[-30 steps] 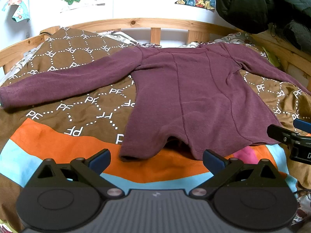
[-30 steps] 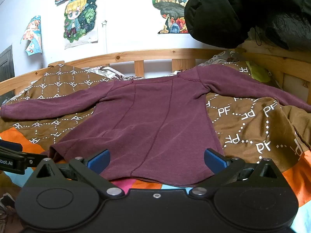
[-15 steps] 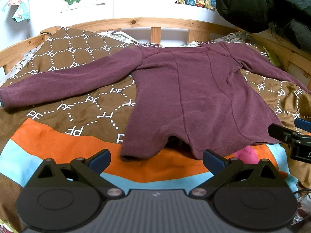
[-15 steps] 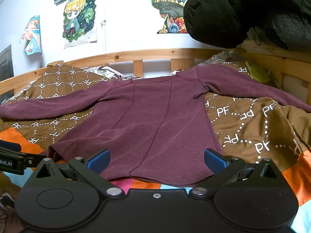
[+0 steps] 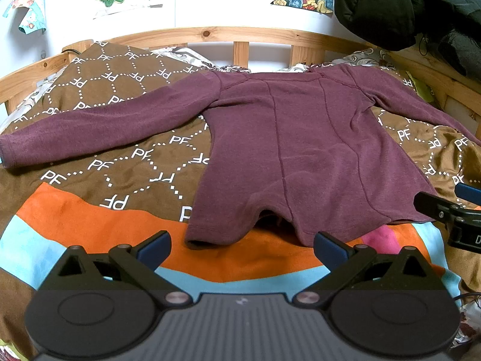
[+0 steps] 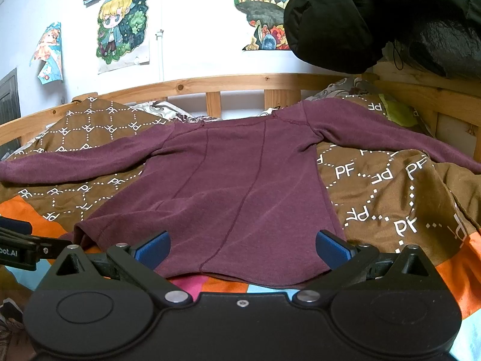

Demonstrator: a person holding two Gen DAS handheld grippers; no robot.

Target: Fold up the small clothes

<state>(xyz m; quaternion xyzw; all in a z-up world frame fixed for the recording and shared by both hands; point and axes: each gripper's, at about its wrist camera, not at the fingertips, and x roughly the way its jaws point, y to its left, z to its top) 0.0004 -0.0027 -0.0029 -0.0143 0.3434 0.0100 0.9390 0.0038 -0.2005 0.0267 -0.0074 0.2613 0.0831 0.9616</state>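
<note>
The maroon long-sleeved top (image 5: 300, 150) lay face-flat on the patterned quilt (image 5: 99, 207), neck toward the wooden bed rail (image 5: 210, 34), hem toward me. Both sleeves were spread wide, the left sleeve (image 5: 90, 129) running out to the quilt's edge, the right sleeve (image 6: 390, 132) draped over a rise in the bedding. I judged that spread to be deliberate: with the arms out and the body smooth, the fold lines are easy to read.

My left gripper (image 5: 242, 245) hovered just short of the hem, jaws wide apart, holding nothing. It faced the hem's left corner (image 5: 195, 240), where the cloth humped up off the quilt and offered a lip to pinch. My right gripper (image 6: 242, 248) sat low over the hem's right half, jaws likewise apart and empty; whether the blue pads (image 6: 332, 248) touched the fabric I could not tell.

Both tools were level with each other at the bottom edge, which suits a paired pick at the two hem corners. No fold made yet. The puckered middle of the hem (image 5: 270, 216) might drag unevenly if lifted from one side only.

A black jacket (image 6: 375, 15) hung above the far right corner, clear of the work.
</note>
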